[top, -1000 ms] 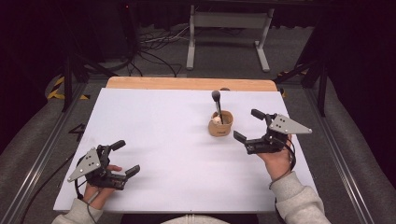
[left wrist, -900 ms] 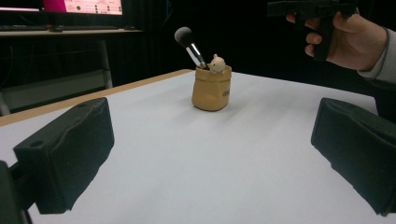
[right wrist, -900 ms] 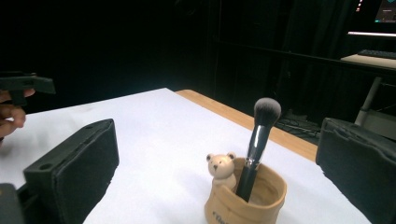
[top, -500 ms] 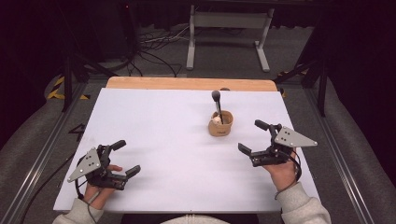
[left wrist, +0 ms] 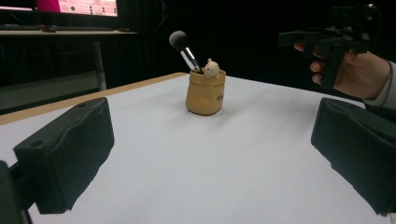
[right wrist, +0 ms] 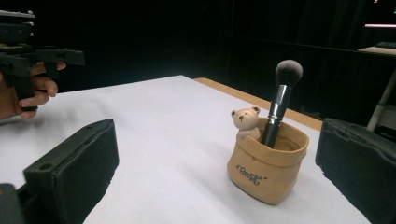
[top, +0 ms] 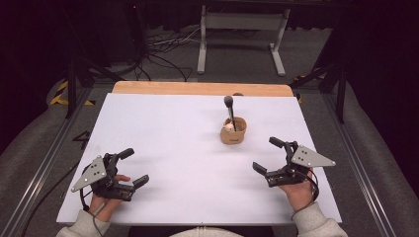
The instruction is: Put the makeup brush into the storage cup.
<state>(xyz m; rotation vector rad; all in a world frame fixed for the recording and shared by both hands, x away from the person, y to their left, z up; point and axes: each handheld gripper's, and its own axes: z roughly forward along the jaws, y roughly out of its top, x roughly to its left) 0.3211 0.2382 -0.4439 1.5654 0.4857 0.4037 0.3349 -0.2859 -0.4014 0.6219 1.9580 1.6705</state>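
Right gripper (top: 271,154) stands with jaws spread and empty, resting low on the white desk (top: 168,148), near the tan bag-shaped holder (top: 233,131). A black makeup brush (top: 229,109) stands upright inside it, seemingly stowed. Left gripper (top: 132,167), likewise agape, rests well apart.

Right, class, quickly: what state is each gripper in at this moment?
Left gripper: open, holding nothing.
Right gripper: open, holding nothing, near the brush holder.
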